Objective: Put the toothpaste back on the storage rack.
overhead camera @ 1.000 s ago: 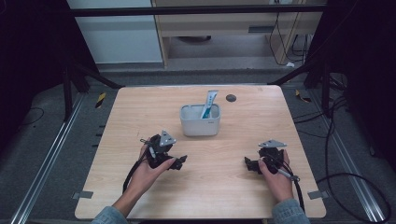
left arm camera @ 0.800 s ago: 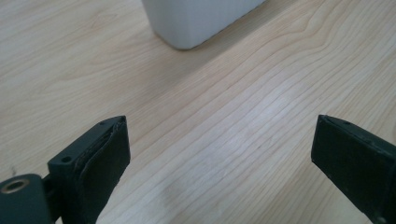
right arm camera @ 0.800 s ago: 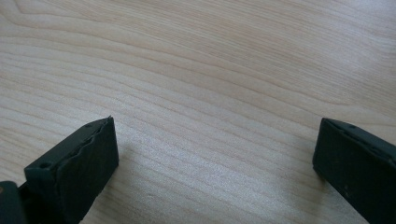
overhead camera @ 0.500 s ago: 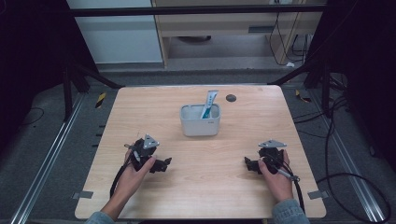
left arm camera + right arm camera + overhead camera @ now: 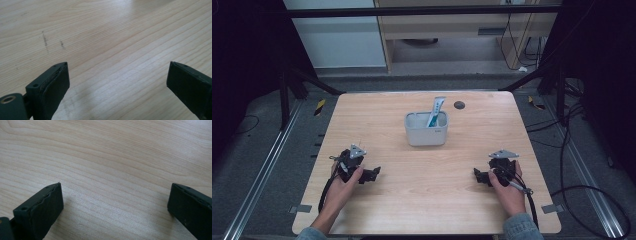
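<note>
On the near table (image 5: 422, 175), both grippers, left (image 5: 373, 173) and right (image 5: 478, 175), rest spread and empty, seemingly parked since the toothpaste tube (image 5: 435, 112) already stands in the grey bin (image 5: 426, 135)

left gripper (image 5: 373, 174) drawn back from the bin (image 5: 426, 129), nearer table's left edge

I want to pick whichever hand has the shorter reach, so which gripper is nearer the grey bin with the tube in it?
Left, narrowly. The left gripper sits toward the person and left of the grey bin; the right gripper sits toward the person and right of it, slightly farther off.
</note>
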The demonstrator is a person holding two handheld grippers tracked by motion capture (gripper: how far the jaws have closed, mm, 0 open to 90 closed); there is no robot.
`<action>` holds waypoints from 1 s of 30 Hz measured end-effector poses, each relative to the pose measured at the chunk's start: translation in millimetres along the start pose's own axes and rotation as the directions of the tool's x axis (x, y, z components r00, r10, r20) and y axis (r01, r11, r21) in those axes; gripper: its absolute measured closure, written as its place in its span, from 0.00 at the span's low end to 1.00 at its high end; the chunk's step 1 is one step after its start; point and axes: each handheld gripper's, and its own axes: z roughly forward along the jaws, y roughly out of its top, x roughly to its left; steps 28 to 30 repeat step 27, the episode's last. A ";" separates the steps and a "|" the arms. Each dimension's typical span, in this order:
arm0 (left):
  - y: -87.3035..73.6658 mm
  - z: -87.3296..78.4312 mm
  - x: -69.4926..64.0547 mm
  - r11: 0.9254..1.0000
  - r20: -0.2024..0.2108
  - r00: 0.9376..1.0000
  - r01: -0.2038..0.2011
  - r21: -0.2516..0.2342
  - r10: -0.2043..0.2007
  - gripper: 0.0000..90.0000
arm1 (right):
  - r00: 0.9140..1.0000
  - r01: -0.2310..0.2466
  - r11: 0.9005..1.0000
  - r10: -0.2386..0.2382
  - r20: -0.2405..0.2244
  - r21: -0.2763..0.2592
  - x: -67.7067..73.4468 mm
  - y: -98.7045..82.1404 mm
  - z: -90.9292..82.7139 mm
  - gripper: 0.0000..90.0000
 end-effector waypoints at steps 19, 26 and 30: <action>-21.3 17.2 20.6 0.998 0.011 0.998 0.056 -0.023 -0.055 0.00 | 1.000 0.000 1.000 0.000 0.000 0.000 0.0 0.0 0.0 0.01; -20.7 17.6 20.0 0.997 0.002 0.998 0.068 -0.021 -0.068 0.00 | 1.000 0.001 1.000 -0.001 0.000 0.000 -0.2 0.0 0.0 0.01; -20.7 17.6 20.0 0.997 0.002 0.998 0.068 -0.021 -0.068 0.00 | 1.000 0.002 1.000 -0.002 0.000 0.000 -0.2 0.0 0.0 0.01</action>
